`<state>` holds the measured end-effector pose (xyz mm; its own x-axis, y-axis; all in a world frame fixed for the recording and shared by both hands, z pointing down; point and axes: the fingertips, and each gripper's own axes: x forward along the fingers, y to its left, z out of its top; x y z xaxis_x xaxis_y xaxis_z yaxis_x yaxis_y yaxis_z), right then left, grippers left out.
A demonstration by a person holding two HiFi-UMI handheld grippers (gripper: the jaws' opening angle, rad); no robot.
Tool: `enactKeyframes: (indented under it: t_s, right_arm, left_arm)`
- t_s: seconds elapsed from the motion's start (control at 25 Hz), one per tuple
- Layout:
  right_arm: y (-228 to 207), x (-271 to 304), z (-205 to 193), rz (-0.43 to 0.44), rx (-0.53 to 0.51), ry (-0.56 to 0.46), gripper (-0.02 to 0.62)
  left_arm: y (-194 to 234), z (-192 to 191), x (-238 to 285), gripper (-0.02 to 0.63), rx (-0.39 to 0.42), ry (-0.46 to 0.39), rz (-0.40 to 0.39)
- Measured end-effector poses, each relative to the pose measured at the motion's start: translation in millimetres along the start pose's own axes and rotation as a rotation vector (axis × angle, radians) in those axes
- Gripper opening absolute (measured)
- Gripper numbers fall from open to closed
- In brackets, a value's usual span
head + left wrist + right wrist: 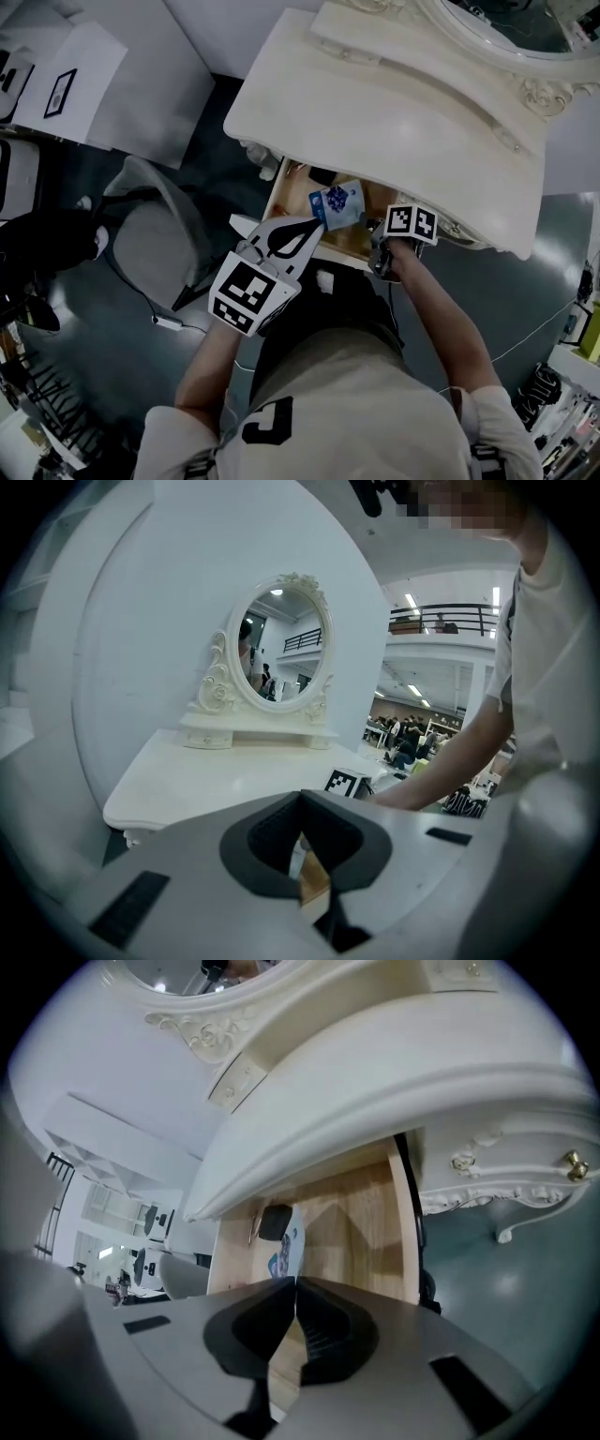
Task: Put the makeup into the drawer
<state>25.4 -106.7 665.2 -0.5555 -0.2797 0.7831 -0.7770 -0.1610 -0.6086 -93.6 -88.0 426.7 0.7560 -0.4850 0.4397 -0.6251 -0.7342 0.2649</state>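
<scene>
Wooden drawer (pixel 292 201) is standing open under the white bench (pixel 375 103). I am pinching the blue-and-white makeup packet (pixel 286 1246) edge-on in my closed right claw (pixel 295 1283), holding it inside the drawer. I am hovering my left claw (pixel 309 223), closed and empty, just outside the drawer's front.

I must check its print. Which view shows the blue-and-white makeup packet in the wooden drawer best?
The head view: the blue-and-white makeup packet shows its printed face there. The right gripper view shows it nearly edge-on; the left gripper view, nothing recognisable.
</scene>
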Motion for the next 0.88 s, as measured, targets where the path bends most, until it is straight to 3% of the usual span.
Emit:
enactKeyframes:
  t_s: [0.16, 0.36, 0.68, 0.88]
  right_arm:
    - [-1.9, -1.8, 9.6, -0.028, -0.016, -0.062, 0.028]
    - [6.7, -10.7, 26.7, 0.057, 0.008, -0.172, 0.029]
    - [19.7, -22.5, 27.5, 0.099, -0.014, -0.211, 0.029]
    - [40.7, -44.2, 27.8, 0.231, -0.019, -0.260, 0.028]
  left_arm:
    - [4.7, -0.3, -6.6, 0.056, 0.018, -0.002, 0.012]
    - [2.0, 4.4, -3.4, 0.056, 0.033, -0.015, 0.005]
    - [0.5, 3.9, -9.2, 0.055, 0.050, -0.013, 0.011]
    - [-5.7, 5.8, -11.1, 0.057, 0.053, -0.017, 0.006]
